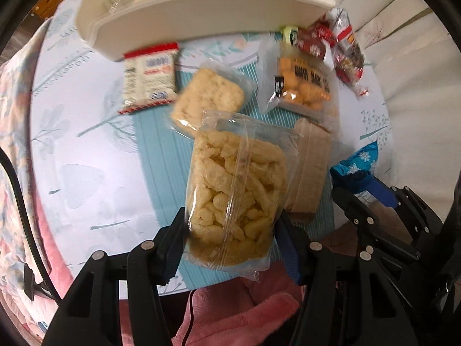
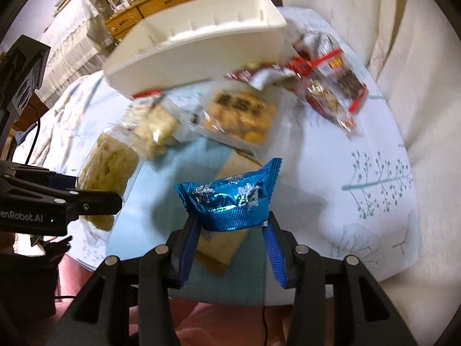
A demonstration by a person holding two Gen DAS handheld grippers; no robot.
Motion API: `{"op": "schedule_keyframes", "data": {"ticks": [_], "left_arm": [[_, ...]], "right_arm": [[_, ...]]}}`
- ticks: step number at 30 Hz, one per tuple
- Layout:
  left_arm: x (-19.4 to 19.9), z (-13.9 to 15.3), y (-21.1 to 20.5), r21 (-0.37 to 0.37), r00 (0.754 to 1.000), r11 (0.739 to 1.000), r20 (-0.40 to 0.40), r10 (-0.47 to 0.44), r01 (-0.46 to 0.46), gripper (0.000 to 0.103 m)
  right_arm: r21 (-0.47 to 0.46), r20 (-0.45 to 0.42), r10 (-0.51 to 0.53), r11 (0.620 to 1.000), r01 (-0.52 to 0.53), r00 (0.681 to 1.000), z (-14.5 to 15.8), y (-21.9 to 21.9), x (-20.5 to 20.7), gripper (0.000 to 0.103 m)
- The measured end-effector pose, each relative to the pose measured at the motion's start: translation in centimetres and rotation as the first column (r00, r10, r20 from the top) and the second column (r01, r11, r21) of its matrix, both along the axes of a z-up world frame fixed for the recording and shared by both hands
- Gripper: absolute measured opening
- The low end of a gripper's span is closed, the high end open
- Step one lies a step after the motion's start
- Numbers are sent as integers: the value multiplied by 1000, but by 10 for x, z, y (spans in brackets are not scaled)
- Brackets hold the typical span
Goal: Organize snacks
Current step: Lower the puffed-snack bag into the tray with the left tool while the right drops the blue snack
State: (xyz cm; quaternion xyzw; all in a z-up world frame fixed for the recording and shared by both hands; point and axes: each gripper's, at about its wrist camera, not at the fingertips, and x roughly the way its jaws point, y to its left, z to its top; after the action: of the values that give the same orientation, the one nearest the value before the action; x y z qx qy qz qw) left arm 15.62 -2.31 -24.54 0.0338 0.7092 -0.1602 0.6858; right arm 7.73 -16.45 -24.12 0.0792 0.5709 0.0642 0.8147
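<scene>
Left gripper [image 1: 230, 227] is clamped on a clear bag of pale puffed sticks [image 1: 236, 199], held lifted over the table; its two fingers press the bag's lower sides. Right gripper [image 2: 230, 227] grips a shiny blue foil packet [image 2: 230, 201] by its lower edge, the packet bulging up between the blue pads [image 2: 188, 245].

Landmark: the white plastic bin [image 1: 201, 17], standing at the far side of the table.

- Just in front of the bin, partly under its near rim, lies a red-edged white packet [image 1: 149, 80].
- Beside that packet, nearer the grippers, lies a clear-wrapped pale rice cake [image 1: 210, 98].
- Further from the bin's near wall, an orange snack bag with dark lettering [image 1: 302, 86] lies flat.
- By the bin's right corner sits a cluster of red-and-white packets [image 1: 343, 49].
- Well in front of the bin, under the held bag, a tan wrapped block [image 1: 311, 167] lies on the surface.

Surface: a white cloth with teal branch and leaf prints [image 2: 380, 184], with a plain light-blue striped mat [image 1: 161, 155] at its centre — most snacks lie on or beside this mat.

Room: beyond the bin, a wooden drawer cabinet [image 2: 161, 3] carries clutter — details blurred. Pink fabric [image 1: 245, 311] fills the near edge.
</scene>
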Motion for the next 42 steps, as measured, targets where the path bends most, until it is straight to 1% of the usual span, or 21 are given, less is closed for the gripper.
{"op": "schedule_keyframes", "data": {"ticks": [2, 3, 6, 10, 17, 21, 24, 28, 33, 37, 40, 41, 42], "left_arm": [[-3, 13, 6, -5, 1000, 1000, 17, 10, -10, 57], [-12, 25, 7, -10, 999, 1000, 28, 19, -18, 57], [-10, 45, 16, -28, 997, 998, 64, 52, -50, 57], [-4, 77, 37, -35, 989, 995, 117, 94, -90, 57], [27, 118, 68, -42, 960, 984, 214, 180, -175, 57], [51, 134, 77, -77, 942, 975, 251, 222, -209, 57], [67, 138, 74, -100, 932, 970, 271, 240, -220, 57], [90, 137, 69, -126, 915, 961, 298, 273, -246, 57], [120, 119, 58, -174, 902, 948, 303, 308, -265, 57], [132, 106, 45, -168, 888, 950, 344, 306, -262, 57], [135, 100, 37, -177, 876, 954, 383, 292, -241, 57], [135, 98, 35, -163, 872, 956, 394, 290, -245, 58], [136, 96, 33, -143, 868, 958, 405, 286, -248, 63]], "right_arm": [[6, 18, 9, 1000, -9, 1000, 7, 6, 4, 45], [13, 28, 15, 1000, -16, 999, 11, 9, 8, 45], [23, 57, 37, 999, -38, 998, 25, 18, 20, 45], [48, 107, 59, 997, -64, 993, 45, 22, 34, 45], [93, 186, 91, 990, -110, 978, 79, 29, 83, 45], [109, 223, 90, 987, -117, 971, 89, 28, 113, 45], [135, 250, 79, 984, -116, 965, 93, 22, 135, 45], [136, 285, 85, 982, -128, 955, 91, 14, 159, 45], [153, 306, 75, 980, -126, 949, 78, -2, 183, 46], [176, 303, 61, 977, -118, 951, 65, -14, 197, 47], [191, 281, 47, 976, -104, 959, 55, -22, 205, 48], [197, 265, 47, 975, -102, 963, 51, -24, 207, 51], [204, 251, 50, 973, -103, 967, 48, -24, 209, 57]]}}
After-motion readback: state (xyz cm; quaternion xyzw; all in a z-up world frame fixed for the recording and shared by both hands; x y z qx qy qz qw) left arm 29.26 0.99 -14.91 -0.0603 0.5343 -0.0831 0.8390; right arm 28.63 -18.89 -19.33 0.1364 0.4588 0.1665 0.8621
